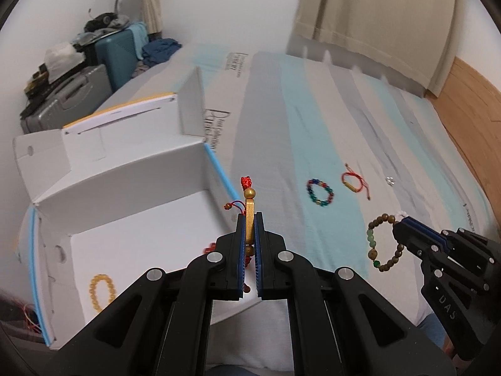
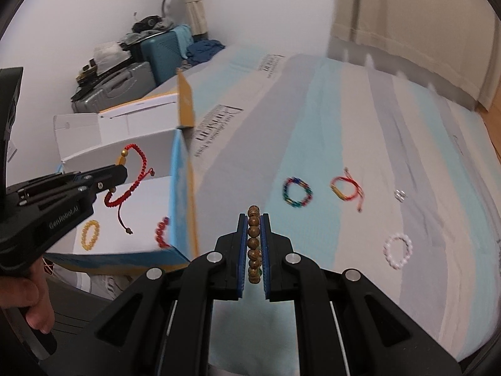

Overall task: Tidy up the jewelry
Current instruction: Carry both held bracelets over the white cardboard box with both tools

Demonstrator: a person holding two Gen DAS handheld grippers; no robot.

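Red braided cord bracelet with gold bar [image 1: 249, 216] is clamped edge-on in my left fingers [image 1: 249, 219], hanging over the white cardboard box [image 1: 131, 216] at the bed's left edge. Right fingers [image 2: 254, 219] are clamped on the brown wooden bead bracelet [image 2: 254, 244], farther from the box, so left drops first.

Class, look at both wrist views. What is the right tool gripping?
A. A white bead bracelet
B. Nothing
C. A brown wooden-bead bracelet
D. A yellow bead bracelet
C: the right tool is shut on the brown wooden-bead bracelet, its beads lined up between the blue pads; the left wrist view shows the same bracelet hanging from that tool.
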